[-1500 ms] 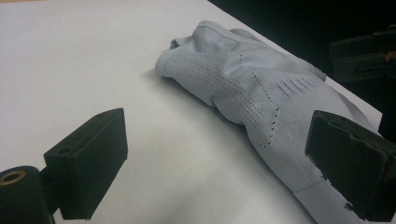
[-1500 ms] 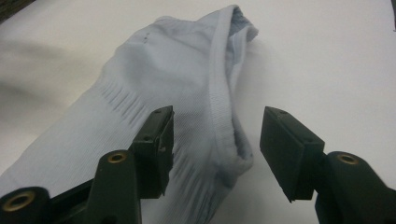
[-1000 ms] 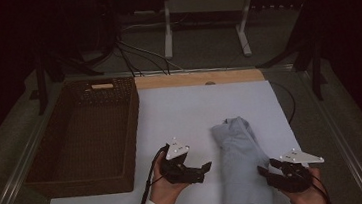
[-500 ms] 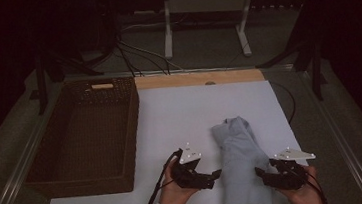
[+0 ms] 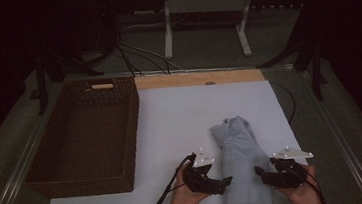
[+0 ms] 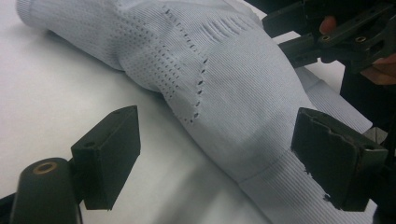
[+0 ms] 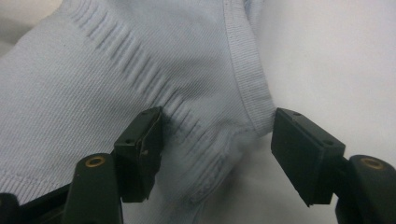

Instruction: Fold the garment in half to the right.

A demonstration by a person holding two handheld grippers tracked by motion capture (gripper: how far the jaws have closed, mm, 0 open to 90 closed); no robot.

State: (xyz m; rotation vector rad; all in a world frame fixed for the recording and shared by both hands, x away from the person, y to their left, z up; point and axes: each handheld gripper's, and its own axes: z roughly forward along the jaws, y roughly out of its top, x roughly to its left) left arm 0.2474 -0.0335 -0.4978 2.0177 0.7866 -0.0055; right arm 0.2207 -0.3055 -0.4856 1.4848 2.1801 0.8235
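A pale blue knitted garment (image 5: 239, 151) lies bunched on the white board (image 5: 190, 111), near its front right. My left gripper (image 5: 225, 182) is at the garment's left edge and my right gripper (image 5: 261, 170) at its right edge, each held in a hand. In the left gripper view, the open left gripper (image 6: 215, 158) straddles the edge of the garment (image 6: 233, 84); its jaws have just been closing a little, and the pads do not press. The right gripper (image 7: 217, 149) has just been opening, with a ribbed fold of the garment (image 7: 93, 70) loose between its jaws.
A dark wicker basket (image 5: 81, 186) stands on the left, beside the board. A wooden strip (image 5: 197, 79) runs along the board's far edge. Beyond it are a white stand (image 5: 168, 38) and cables on the floor. The right hand's gripper (image 6: 336, 37) appears at the top right of the left gripper view.
My left gripper has moved right and down to the garment's left edge. The right gripper has stayed at the right edge.
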